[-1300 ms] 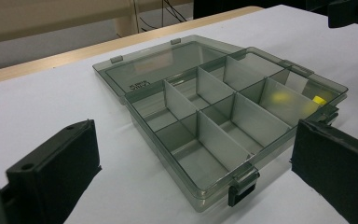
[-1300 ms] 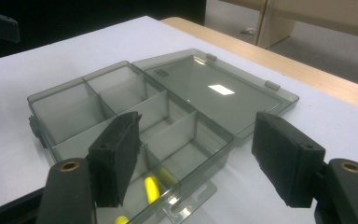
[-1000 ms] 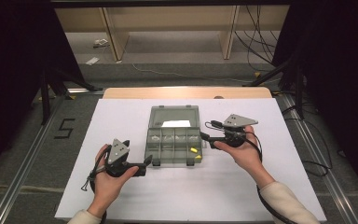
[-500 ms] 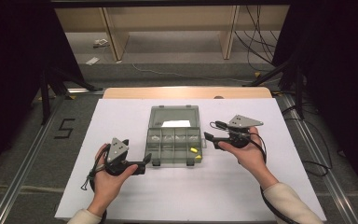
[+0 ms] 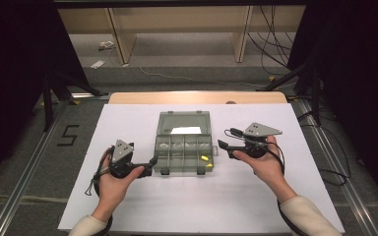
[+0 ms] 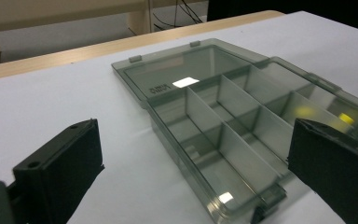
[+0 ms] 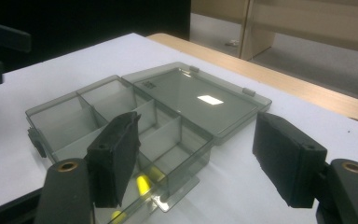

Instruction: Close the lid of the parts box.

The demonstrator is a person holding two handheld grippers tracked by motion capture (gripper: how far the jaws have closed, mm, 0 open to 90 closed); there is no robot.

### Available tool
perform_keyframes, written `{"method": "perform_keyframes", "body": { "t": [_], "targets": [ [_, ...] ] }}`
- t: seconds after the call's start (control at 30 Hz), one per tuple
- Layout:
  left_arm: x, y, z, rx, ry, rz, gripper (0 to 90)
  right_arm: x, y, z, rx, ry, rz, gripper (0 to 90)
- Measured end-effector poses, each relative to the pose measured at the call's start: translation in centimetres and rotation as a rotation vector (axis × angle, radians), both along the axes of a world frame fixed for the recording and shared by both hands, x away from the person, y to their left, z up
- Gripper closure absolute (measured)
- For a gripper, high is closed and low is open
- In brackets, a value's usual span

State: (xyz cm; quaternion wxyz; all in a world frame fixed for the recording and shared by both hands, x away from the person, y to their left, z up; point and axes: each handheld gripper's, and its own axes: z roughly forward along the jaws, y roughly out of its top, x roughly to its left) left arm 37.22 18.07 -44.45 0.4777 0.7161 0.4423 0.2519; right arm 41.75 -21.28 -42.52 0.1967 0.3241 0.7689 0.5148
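A smoky clear compartment box [image 5: 183, 147] lies in the middle of the white table cover, its lid [image 5: 184, 123] folded flat behind it. Small yellow pieces [image 5: 204, 158] sit in its right-end compartment. My left gripper [image 5: 152, 162] is open at the box's near-left corner, low over the table. In the left gripper view, the box [image 6: 223, 126] lies between the wide-apart jaws of the left gripper [image 6: 191, 163], with a yellow piece [image 6: 346, 118] at the far end. My right gripper [image 5: 226, 138] is open just right of the box. The right gripper [image 7: 198, 156] looks over the box [image 7: 121, 116] and a yellow piece [image 7: 142, 183].
The white cover [image 5: 128, 206] spreads over a wooden table [image 5: 197, 97] whose far edge shows. Beyond it are wooden shelf legs [image 5: 120, 42] and cables on the floor [image 5: 275, 44]. A metal rail [image 5: 24, 182] runs along the left side.
My right gripper has drawn slightly to the right, away from the box's end. The left gripper has barely moved.
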Motion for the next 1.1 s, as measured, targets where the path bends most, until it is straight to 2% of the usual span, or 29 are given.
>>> {"method": "perform_keyframes", "body": {
  "t": [0.13, 0.23, 0.3, 0.37, 0.47, 0.63, 0.73, 0.8, 0.9, 0.93, 1.0, 1.1],
  "targets": [
    [2.4, 0.3, 0.6, -0.016, 0.020, 0.026, 5.2, -0.3, -0.2, 0.3, 0.009, -0.009, -0.002, 32.4],
    [5.2, 0.0, 1.0, -0.007, 0.058, 0.038, 7.1, -0.6, -0.4, 0.2, 0.008, -0.009, -0.004, 32.3],
    [6.9, -0.4, 1.2, 0.002, 0.088, 0.036, 7.8, -0.7, -0.6, 0.1, 0.006, -0.007, -0.006, 32.3],
    [9.1, -0.8, 1.5, 0.027, 0.119, 0.051, 9.5, -0.6, -0.8, 0.0, 0.007, -0.002, -0.009, 32.1],
    [11.8, -1.1, 1.7, 0.035, 0.165, 0.085, 14.2, -0.5, -1.1, 0.0, 0.013, -0.004, -0.016, 32.1],
    [15.7, -1.5, 1.0, 0.038, 0.274, 0.140, 19.9, -0.4, -1.6, 0.0, 0.016, 0.002, -0.022, 32.0],
    [17.1, -2.0, 0.3, 0.062, 0.326, 0.159, 27.4, -0.3, -1.8, 0.1, 0.019, -0.001, -0.023, 32.1],
    [17.9, -2.6, -0.3, 0.057, 0.389, 0.169, 31.0, -0.3, -1.8, 0.1, 0.023, 0.001, -0.023, 32.0],
    [18.5, -3.4, -1.0, 0.071, 0.431, 0.191, 39.3, -0.3, -1.9, 0.1, 0.024, 0.003, -0.026, 32.0],
    [18.8, -3.6, -1.2, 0.090, 0.447, 0.198, 41.8, -0.3, -1.9, 0.1, 0.024, 0.003, -0.025, 32.0],
    [19.2, -4.0, -1.6, 0.103, 0.472, 0.203, 45.6, -0.3, -1.9, 0.1, 0.025, 0.003, -0.023, 32.0],
    [19.7, -4.2, -2.0, 0.094, 0.498, 0.212, 53.1, -0.3, -1.9, 0.2, 0.023, 0.004, -0.021, 32.0]
  ]
}}
